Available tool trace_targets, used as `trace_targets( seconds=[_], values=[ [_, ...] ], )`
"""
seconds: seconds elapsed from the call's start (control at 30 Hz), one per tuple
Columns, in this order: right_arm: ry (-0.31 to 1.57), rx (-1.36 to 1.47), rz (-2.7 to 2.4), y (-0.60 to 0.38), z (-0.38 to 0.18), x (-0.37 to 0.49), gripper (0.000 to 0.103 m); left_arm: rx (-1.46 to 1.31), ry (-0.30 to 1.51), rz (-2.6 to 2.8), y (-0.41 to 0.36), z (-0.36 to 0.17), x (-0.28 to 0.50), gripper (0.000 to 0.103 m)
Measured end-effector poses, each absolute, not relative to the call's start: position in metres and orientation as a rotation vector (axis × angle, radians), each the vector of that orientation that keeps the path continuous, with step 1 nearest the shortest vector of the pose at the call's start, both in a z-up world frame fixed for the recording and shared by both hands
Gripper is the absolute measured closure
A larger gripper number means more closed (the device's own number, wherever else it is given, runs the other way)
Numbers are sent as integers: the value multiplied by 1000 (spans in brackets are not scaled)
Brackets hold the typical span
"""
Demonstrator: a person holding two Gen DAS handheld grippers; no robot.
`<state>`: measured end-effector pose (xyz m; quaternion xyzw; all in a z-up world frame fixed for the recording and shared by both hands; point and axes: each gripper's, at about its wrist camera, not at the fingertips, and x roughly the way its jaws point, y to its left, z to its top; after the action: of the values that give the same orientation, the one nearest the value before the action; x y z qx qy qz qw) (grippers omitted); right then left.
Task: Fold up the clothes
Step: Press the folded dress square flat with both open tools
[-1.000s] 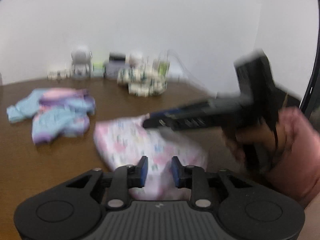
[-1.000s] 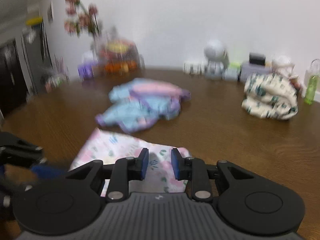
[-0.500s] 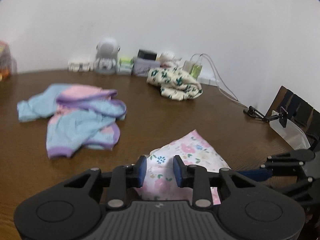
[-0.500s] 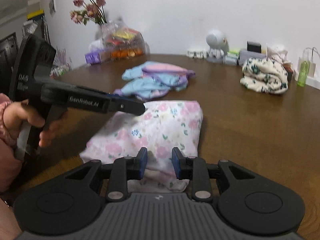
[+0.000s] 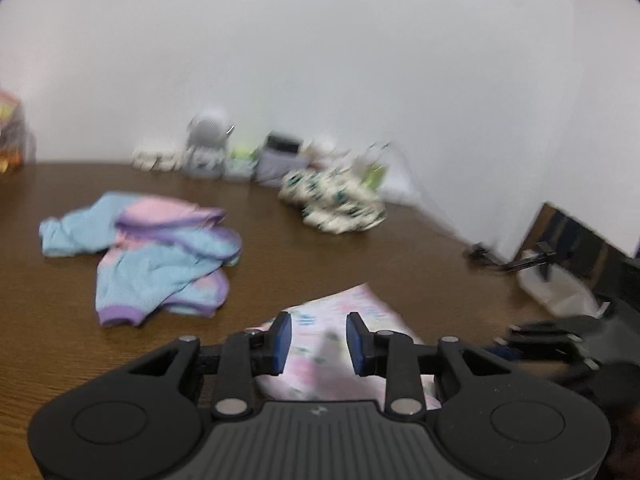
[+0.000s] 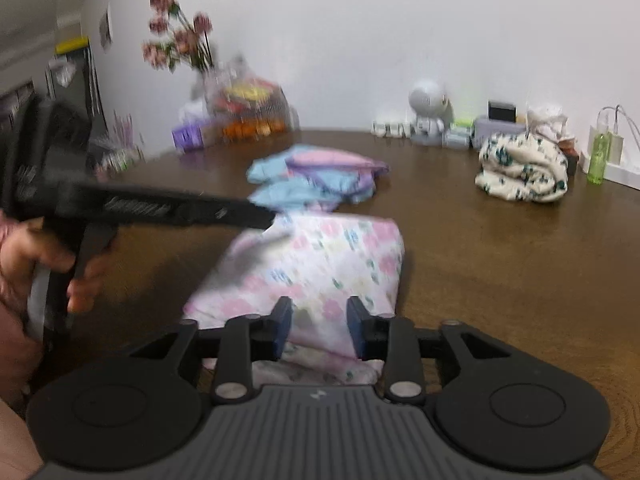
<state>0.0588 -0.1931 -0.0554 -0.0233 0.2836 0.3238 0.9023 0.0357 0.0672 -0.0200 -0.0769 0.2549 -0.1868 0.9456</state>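
A folded pink floral garment (image 6: 320,264) lies on the brown table (image 6: 500,260); it also shows in the left wrist view (image 5: 320,344). My left gripper (image 5: 316,338) is open and empty above the garment's near-left part; in the right wrist view (image 6: 262,218) its tip is at the garment's far-left corner. My right gripper (image 6: 318,328) is open and empty above the garment's near edge; in the left wrist view (image 5: 520,334) it is blurred at the right. A crumpled blue, pink and purple garment (image 5: 152,252) lies further back, and shows in the right wrist view (image 6: 316,180).
A cream garment with dark green print (image 6: 524,172) is bundled at the back right. Small boxes, a white robot figure (image 6: 428,116) and a green bottle (image 6: 598,156) line the wall. Flowers and a bag of items (image 6: 244,112) stand at the back left.
Both grippers have shifted slightly over the floral garment, with motion blur. The garment lies as before. Both stay open.
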Motion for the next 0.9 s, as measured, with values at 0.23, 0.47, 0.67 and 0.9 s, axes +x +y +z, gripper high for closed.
trace_targets(
  seconds=[0.23,0.47,0.67,0.9],
  values=[
    [640,-61,653,-193,-67,63,66,-72,627,-405,46,-43,11,75],
    [611,-28,660,-202,-55,64,65,-114,590,-389,57,-36,12,72],
    [552,-55,661,-189,-31,99,68,-109,544,-341,59,-18,44,74],
    [646,-77,662,-167,-69,134,86,-130,655,-306,57,-53,77,80]
  ],
)
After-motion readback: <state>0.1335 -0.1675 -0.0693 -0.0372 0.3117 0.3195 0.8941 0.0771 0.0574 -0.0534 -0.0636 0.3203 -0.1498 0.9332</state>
